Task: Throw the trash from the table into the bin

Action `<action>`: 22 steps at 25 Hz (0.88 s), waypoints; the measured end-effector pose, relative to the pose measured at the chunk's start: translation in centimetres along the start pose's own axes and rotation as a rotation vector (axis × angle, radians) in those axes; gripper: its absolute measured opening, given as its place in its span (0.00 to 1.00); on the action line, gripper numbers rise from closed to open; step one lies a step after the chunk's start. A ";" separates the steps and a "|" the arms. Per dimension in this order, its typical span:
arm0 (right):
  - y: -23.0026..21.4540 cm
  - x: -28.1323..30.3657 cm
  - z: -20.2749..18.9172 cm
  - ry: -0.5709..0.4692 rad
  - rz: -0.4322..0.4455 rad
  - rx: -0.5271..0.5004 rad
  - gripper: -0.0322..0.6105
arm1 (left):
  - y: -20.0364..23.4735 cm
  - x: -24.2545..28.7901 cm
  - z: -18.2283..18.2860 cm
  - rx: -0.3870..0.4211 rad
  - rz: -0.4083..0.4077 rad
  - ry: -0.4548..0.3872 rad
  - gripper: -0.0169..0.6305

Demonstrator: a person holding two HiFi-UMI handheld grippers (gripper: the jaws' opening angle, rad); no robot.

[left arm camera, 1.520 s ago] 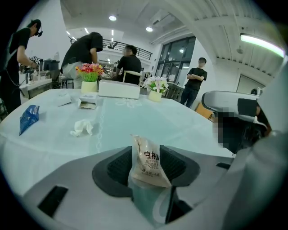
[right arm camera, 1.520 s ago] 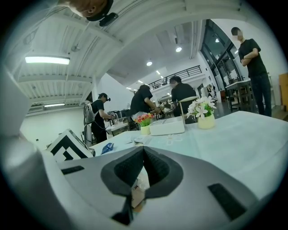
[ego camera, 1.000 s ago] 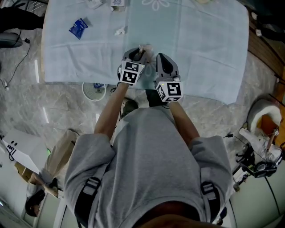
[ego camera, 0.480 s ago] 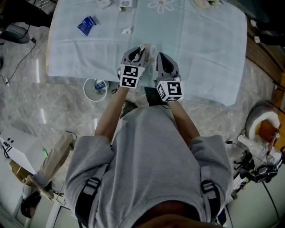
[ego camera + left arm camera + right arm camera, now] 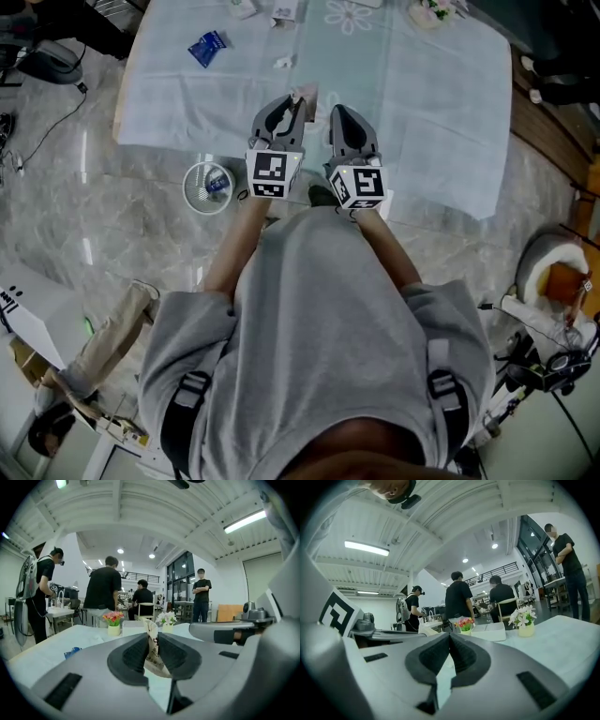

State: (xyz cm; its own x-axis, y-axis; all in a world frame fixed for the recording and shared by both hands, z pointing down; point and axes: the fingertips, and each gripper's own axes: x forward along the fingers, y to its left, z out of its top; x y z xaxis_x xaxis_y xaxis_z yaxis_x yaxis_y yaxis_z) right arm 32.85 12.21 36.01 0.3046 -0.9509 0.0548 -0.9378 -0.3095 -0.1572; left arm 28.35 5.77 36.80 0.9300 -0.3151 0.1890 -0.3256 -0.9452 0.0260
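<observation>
My left gripper [image 5: 294, 103] is shut on a crumpled, printed paper wrapper [image 5: 153, 649], which sticks up between its dark pads [image 5: 136, 654]. Its jaws have just been closing on this paper. In the head view the wrapper [image 5: 305, 93] shows as a pale scrap at the jaw tips, over the near part of the table [image 5: 441, 122]. Close at its right, my right gripper [image 5: 337, 114] is shut with nothing in it; its pads [image 5: 461, 657] meet. The white wire bin [image 5: 190, 190] stands on the floor left of the grippers, below the table's near edge, with a blue item inside.
A blue packet [image 5: 208, 49] and a small white scrap [image 5: 281, 62] lie on the pale blue cloth farther back. Flower vases [image 5: 113, 620] stand at the far edge. Several people stand or sit beyond the table. Cables and equipment lie on the floor at both sides.
Both grippers have lifted off the table with the wrapper in the left one and now point nearly level. The bin shows more fully at the left.
</observation>
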 end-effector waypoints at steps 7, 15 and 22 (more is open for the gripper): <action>3.1 -1.3 1.6 -0.040 0.042 -0.024 0.06 | 0.2 -4.2 2.0 0.031 0.029 -0.079 0.13; 7.6 -0.9 2.2 -0.050 0.148 -0.040 0.06 | 2.9 -8.8 2.3 0.025 0.135 -0.101 0.13; 14.8 1.1 1.4 -0.042 0.350 -0.039 0.06 | 8.2 -14.9 2.1 0.008 0.344 -0.130 0.13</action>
State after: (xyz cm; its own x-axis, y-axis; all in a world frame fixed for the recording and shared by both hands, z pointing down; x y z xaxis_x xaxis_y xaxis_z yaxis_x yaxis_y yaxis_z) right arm 19.57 6.56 32.33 -0.0309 -0.9988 -0.0367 -0.9920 0.0351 -0.1210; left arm 12.18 2.57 32.16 0.7807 -0.6221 0.0590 -0.6218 -0.7827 -0.0249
